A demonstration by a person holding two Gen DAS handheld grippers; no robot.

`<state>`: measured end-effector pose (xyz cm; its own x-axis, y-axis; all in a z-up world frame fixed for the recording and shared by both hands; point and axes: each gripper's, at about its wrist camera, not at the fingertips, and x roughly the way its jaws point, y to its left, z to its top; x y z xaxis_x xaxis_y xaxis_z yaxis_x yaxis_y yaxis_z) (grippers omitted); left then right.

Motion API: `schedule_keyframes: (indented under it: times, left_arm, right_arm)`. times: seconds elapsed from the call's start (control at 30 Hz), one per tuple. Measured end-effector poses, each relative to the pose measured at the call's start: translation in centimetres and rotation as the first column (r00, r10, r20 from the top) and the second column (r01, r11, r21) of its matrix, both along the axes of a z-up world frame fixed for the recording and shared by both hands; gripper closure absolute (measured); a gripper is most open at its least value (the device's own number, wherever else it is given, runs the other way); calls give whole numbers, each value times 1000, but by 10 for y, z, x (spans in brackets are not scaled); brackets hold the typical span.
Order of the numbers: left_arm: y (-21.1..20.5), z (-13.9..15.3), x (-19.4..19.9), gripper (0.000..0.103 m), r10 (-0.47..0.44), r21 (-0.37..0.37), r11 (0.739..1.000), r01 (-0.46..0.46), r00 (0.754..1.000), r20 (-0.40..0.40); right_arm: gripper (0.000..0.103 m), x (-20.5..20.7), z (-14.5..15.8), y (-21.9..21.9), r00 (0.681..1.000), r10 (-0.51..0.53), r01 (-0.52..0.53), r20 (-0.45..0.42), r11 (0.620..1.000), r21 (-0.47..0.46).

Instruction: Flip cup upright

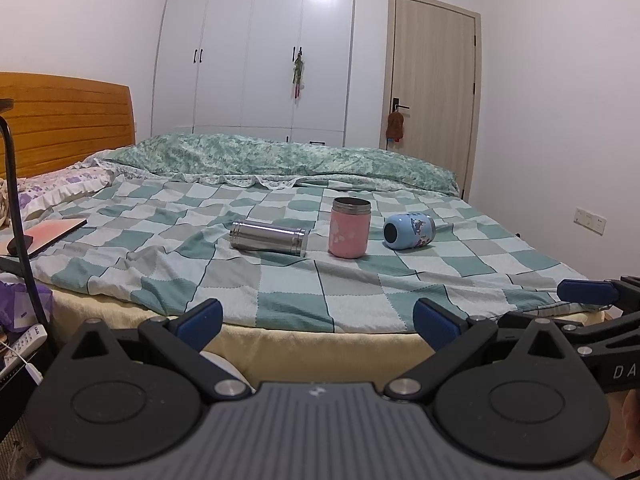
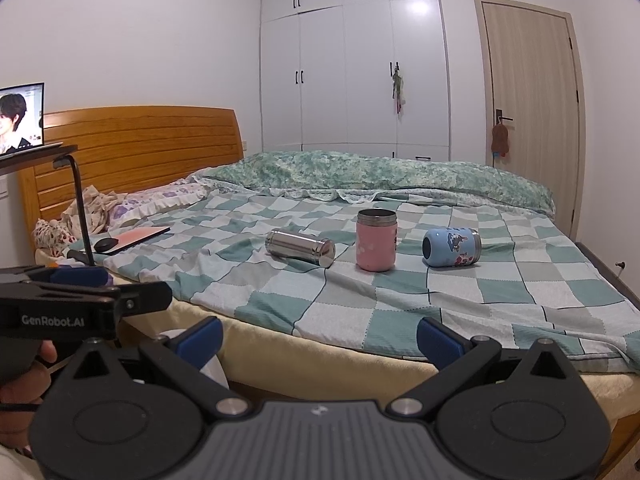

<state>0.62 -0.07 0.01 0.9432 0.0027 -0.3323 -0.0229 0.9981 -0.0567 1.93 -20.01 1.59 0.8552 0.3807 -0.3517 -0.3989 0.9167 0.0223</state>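
Three cups are on the checked bedspread (image 1: 280, 280). A steel cup (image 1: 269, 237) (image 2: 300, 247) lies on its side at the left. A pink cup (image 1: 349, 227) (image 2: 377, 239) stands upright in the middle. A blue patterned cup (image 1: 409, 232) (image 2: 452, 247) lies on its side at the right, its open mouth facing me. My left gripper (image 1: 318, 322) is open and empty, short of the bed's near edge. My right gripper (image 2: 320, 338) is open and empty too, also short of the bed. Each gripper shows at the side of the other's view.
A flat pink-topped laptop (image 2: 136, 237) with a black mouse (image 2: 105, 245) lies at the bed's left. A black stand (image 2: 82, 208) carries a lit screen (image 2: 20, 118). A green duvet (image 2: 380, 176) is rolled along the far side. Headboard (image 2: 140, 148), wardrobe and door stand behind.
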Motion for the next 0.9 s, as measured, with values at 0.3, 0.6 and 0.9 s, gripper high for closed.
schedule_keyframes:
  times: [0.3, 0.6, 0.9]
  left_arm:
    - [0, 0, 1, 0, 1, 1, 1000, -1, 1000, -1]
    - [13, 7, 57, 0, 85, 51, 995, -89, 993, 76]
    - [19, -3, 124, 0, 37, 45, 998, -37, 999, -6]
  right_arm:
    - [0, 1, 0, 0, 1000, 0, 0, -3, 1000, 4]
    - [0, 59, 4, 14, 998, 14, -10, 64, 998, -59]
    - [0, 135, -5, 8, 999, -40, 41, 15, 996, -83]
